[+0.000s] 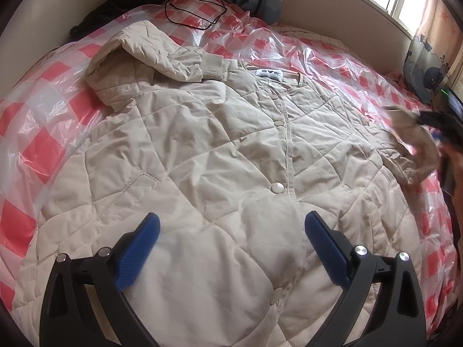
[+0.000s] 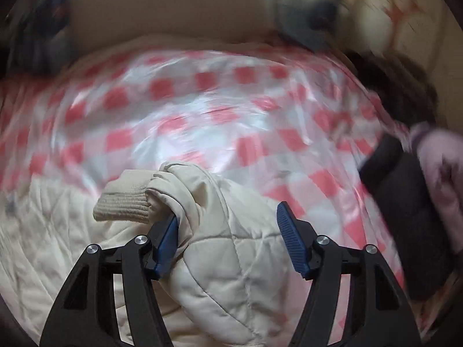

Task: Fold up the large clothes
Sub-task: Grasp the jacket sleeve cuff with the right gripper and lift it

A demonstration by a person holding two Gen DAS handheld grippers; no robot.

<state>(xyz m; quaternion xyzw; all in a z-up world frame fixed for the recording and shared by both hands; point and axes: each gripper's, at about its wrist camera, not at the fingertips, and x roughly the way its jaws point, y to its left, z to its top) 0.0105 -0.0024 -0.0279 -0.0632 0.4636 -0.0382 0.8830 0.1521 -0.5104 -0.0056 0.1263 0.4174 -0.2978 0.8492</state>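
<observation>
left gripper [image 1: 231, 240] is hovering wide apart, empty, over the cream quilted jacket [image 1: 217, 150] lying on the checked plastic sheet [image 1: 37, 144]. right gripper [image 2: 227, 231] is straddling its sleeve [image 2: 208, 231], right pad not touching; black cable [image 1: 194, 11] lying far ahead.

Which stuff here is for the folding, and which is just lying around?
For the folding: cream quilted jacket; its ribbed cuff; left gripper; right gripper.

Just lying around: black cord; checked plastic sheet; patterned curtain.
</observation>
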